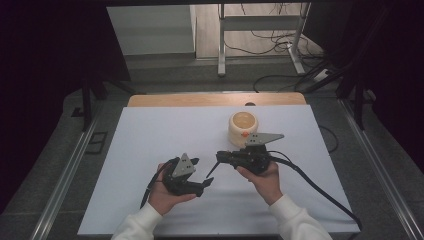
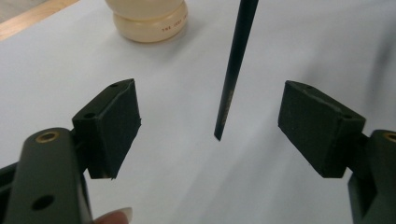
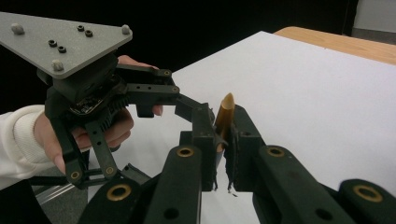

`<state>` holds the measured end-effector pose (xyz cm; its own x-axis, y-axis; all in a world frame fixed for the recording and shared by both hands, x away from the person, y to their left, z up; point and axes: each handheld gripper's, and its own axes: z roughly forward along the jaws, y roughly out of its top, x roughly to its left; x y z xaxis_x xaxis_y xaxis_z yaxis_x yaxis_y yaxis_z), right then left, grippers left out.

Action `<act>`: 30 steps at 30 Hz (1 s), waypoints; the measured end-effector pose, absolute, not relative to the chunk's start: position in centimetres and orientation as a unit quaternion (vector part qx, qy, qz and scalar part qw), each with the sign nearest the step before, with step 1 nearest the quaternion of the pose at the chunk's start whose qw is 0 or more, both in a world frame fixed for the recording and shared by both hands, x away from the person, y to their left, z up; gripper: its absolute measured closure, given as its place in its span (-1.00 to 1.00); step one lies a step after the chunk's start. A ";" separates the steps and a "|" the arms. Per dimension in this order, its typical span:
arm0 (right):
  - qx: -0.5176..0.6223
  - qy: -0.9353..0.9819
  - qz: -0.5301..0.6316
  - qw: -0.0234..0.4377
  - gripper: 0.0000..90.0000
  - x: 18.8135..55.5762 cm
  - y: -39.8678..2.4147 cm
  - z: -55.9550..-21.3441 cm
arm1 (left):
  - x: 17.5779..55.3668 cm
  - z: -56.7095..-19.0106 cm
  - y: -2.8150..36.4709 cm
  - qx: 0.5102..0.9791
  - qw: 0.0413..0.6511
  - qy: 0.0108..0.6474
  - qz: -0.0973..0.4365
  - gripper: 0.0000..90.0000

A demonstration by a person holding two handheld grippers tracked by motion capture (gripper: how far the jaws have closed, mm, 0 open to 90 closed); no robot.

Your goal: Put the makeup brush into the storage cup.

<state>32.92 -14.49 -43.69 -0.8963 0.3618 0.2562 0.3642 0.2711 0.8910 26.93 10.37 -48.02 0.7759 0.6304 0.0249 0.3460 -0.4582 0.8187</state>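
We start at the left: the left hand [image 1: 162,197] holds the left gripper [image 1: 202,171], jaws spread wide and released, nothing between the pads. They are black foam-like blocks, matte, on hard black plastic arms with brass-coloured bushings. A grey three-cornered plate sits on top.

Between the two grippers is the thin black tapered stick [image 1: 214,166]. Its long axis runs diagonally, from the right gripper down-left towards the person. The free tip points into the gap of the left jaws. In the left gripper view the stick comes in from the top, its fine tip between the two pads, touching neither, and gold lettering runs along its shaft. In the right gripper view an amber pointed end pokes up past the jaws.

The right gripper [image 1: 220,156], in the right hand [image 1: 262,177], is clenched on the stick, pads pressed from both sides.

Behind the right gripper stands a cream rounded glossy jar [image 1: 243,127], open top, small orange spot on its front. Everything sits over a white smooth sheet [image 1: 150,145] on a light wooden table [image 1: 200,100]. Nothing lies between the stick tip and the left pads.
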 end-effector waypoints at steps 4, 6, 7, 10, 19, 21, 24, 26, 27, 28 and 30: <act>-0.228 -0.796 -0.560 -0.001 0.86 33.0 -14.6 -43.6 | 26.9 -48.0 10.9 0.836 0.430 0.299 0.165 -0.56; -0.228 -0.796 -0.561 -0.001 0.86 33.0 -14.7 -43.6 | 26.9 -48.0 11.2 0.834 0.430 0.303 0.165 -0.56; -0.228 -0.796 -0.561 -0.001 0.86 33.0 -14.7 -43.6 | 26.8 -47.9 11.3 0.834 0.430 0.303 0.165 -0.57; -0.230 -0.796 -0.561 -0.003 0.86 33.0 -14.8 -43.6 | 26.8 -47.9 11.7 0.833 0.429 0.307 0.166 -0.58; -0.231 -0.794 -0.562 -0.007 0.86 33.1 -15.1 -43.5 | 26.3 -48.5 13.6 0.832 0.418 0.321 0.170 -0.59; -0.232 -0.794 -0.562 -0.008 0.86 33.1 -15.2 -43.5 | 26.3 -48.6 14.0 0.832 0.416 0.325 0.170 -0.59; -0.232 -0.794 -0.562 -0.009 0.86 33.2 -15.2 -43.5 | 26.3 -48.7 14.6 0.831 0.415 0.329 0.173 -0.59; -0.233 -0.794 -0.562 -0.009 0.86 33.1 -15.3 -43.4 | 26.2 -48.7 14.9 0.830 0.414 0.332 0.174 -0.59; -0.233 -0.793 -0.563 -0.009 0.86 33.1 -15.3 -43.4 | 26.2 -48.7 15.1 0.830 0.413 0.333 0.175 -0.59; -0.233 -0.793 -0.563 -0.009 0.86 33.1 -15.3 -43.4 | 26.1 -48.7 15.3 0.829 0.413 0.335 0.176 -0.59; -0.233 -0.792 -0.564 -0.010 0.86 33.1 -15.3 -43.4 | 26.0 -48.8 15.8 0.828 0.409 0.338 0.178 -0.59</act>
<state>33.12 -15.31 -43.39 -0.8908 0.3810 0.2475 0.3588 0.2558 0.8977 26.04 15.82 -48.84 0.7079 0.7061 0.0178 0.4147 -0.4359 0.7987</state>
